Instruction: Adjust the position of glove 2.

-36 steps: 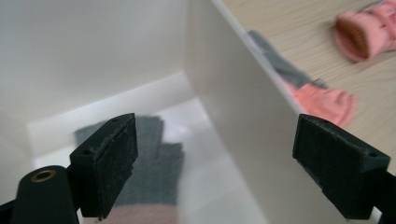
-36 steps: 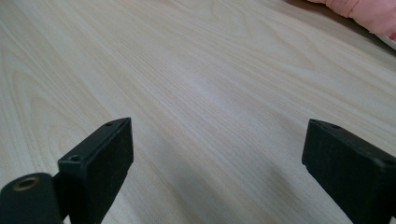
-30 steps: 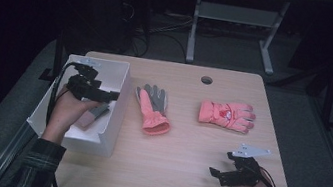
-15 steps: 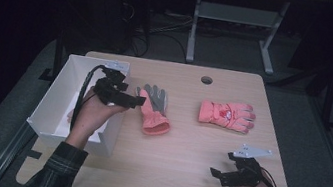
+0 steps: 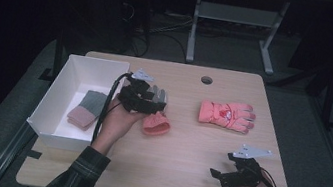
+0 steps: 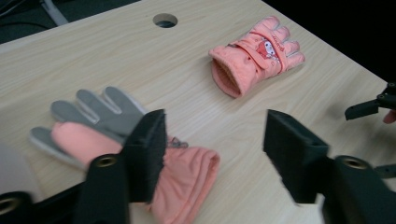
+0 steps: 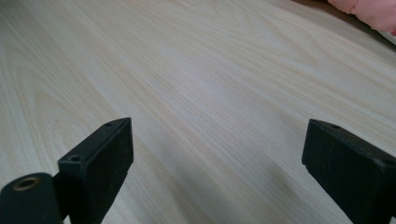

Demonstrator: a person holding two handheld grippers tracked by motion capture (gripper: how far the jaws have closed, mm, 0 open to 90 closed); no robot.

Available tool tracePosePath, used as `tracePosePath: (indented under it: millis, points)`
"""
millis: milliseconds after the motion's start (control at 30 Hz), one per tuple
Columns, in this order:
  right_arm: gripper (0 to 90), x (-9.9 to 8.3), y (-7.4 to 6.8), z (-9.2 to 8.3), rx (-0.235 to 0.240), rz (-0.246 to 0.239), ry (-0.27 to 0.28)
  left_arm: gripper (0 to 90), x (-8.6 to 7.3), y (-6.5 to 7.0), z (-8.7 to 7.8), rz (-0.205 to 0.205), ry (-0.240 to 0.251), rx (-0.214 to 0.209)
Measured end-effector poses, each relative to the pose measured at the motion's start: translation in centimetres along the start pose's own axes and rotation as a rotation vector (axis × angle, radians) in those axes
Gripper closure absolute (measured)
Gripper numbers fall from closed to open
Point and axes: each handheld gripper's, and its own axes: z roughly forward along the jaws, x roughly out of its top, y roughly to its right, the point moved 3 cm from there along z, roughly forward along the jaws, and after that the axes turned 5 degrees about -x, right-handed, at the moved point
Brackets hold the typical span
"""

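Over the pale wooden worktop (image 5: 172,170), the left gripper (image 5: 145,101) hovers at the cuff end of a pink-and-grey glove (image 5: 154,117) that lies palm-up just beside a white bin (image 5: 62,84). Its fingers (image 6: 149,149) have just been closing and now stand about half apart, one black pad over the glove's wrist and the other over bare wood, neither yet pressing on the fabric. A knitted item in grey and pink (image 5: 87,109) already lies in the bin. A second, padded pink glove (image 5: 226,115) rests well apart, toward the far right of the worktop.

The right gripper (image 5: 232,175) rests near the front edge, its fingers (image 7: 98,158) wide apart with nothing between them.

The step in hand looks to be picking up the near glove, probably for the bin. To do it well, the left gripper should shift so that both pads straddle the bunched cuff, where the cloth is thickest, then lower until the bottom pad slides under the fold before closing. Pinching flat fabric against the wood risks a slip; a firm bite on the cuff should let the glove hang free when lifted.

No brand name or readable writing appears. The padded glove bears a small cartoon patch on its strap, too small to make out.
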Motion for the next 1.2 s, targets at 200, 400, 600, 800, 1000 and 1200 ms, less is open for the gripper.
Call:
tracePosePath:
  millis: [200, 400, 600, 800, 1000, 1200]
  points:
    - [8.7, -0.1, 0.0, -0.1, 0.003, 0.012, -0.001, 78.7, -0.3, -0.5, 2.9, -0.006, -0.026, 0.01]
    - [8.7, -0.2, 0.0, -0.3, 0.007, 0.018, -0.006, 89.8, -1.8, -2.3, 6.3, -0.051, -0.089, 0.065]
    - [8.7, -0.2, 0.0, -0.3, 0.01, 0.02, -0.007, 89.8, -2.9, -4.3, 7.8, -0.094, -0.11, 0.119]
    - [8.7, -0.3, 0.1, -0.2, 0.007, 0.008, -0.007, 89.8, -3.4, -5.3, 8.6, -0.11, -0.121, 0.149]
    - [8.7, -0.3, 0.0, -0.3, 0.01, 0.006, -0.007, 89.8, -3.8, -6.1, 9.3, -0.131, -0.145, 0.157]
    - [8.7, -0.3, 0.1, -0.3, 0.01, 0.012, -0.005, 89.9, -4.1, -6.0, 9.5, -0.123, -0.157, 0.129]
